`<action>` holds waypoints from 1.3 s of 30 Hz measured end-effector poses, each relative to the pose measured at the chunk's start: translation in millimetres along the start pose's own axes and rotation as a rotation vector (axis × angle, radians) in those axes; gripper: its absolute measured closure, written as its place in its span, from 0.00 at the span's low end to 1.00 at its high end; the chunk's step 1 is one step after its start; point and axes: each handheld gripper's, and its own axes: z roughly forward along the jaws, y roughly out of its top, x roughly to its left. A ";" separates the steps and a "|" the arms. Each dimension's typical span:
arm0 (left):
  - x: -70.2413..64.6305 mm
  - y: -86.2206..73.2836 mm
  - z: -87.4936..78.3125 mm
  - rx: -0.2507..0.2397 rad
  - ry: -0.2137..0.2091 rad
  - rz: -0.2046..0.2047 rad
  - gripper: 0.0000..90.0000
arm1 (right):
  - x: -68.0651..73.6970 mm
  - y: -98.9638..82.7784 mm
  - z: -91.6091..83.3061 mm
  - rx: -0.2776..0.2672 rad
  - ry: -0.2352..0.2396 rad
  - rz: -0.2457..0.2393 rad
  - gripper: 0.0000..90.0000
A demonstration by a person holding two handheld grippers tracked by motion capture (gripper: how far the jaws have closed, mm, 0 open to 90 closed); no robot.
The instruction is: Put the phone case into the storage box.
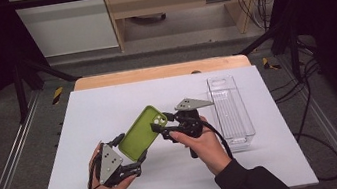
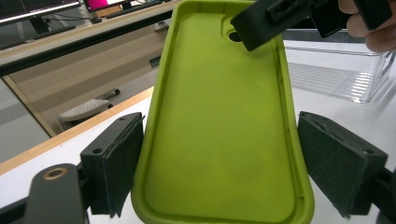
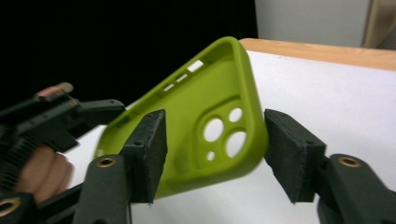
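Your left gripper clamps the case at its lower end, long axis toward 1 o'clock, where your right gripper brackets the camera corner, pads not yet touching.

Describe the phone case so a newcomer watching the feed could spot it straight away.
Start at the white table and find the clear plastic bin on its right side. Left of the bin, above the table, the phone case is held between the left gripper and the right gripper. It is lime green, with round camera holes at one corner.
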 end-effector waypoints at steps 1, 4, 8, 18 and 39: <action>-0.1 -0.2 0.2 0.001 -0.001 -0.001 0.18 | 0.3 0.1 0.1 -0.001 0.003 0.000 0.49; 0.2 -1.3 0.9 0.005 -0.002 -0.003 0.18 | 1.9 -0.1 -0.1 0.001 -0.001 -0.023 0.55; 0.4 -3.4 2.4 0.010 -0.006 -0.014 0.18 | 2.0 0.2 -1.0 -0.003 -0.006 -0.025 0.59; -3.9 -6.1 6.6 0.022 0.005 -0.021 0.18 | 6.0 2.2 -7.1 -0.026 -0.024 -0.012 0.73; -6.4 -14.3 8.4 -0.016 0.049 -0.075 0.61 | 23.1 9.6 -7.1 -0.042 -0.065 -0.052 0.84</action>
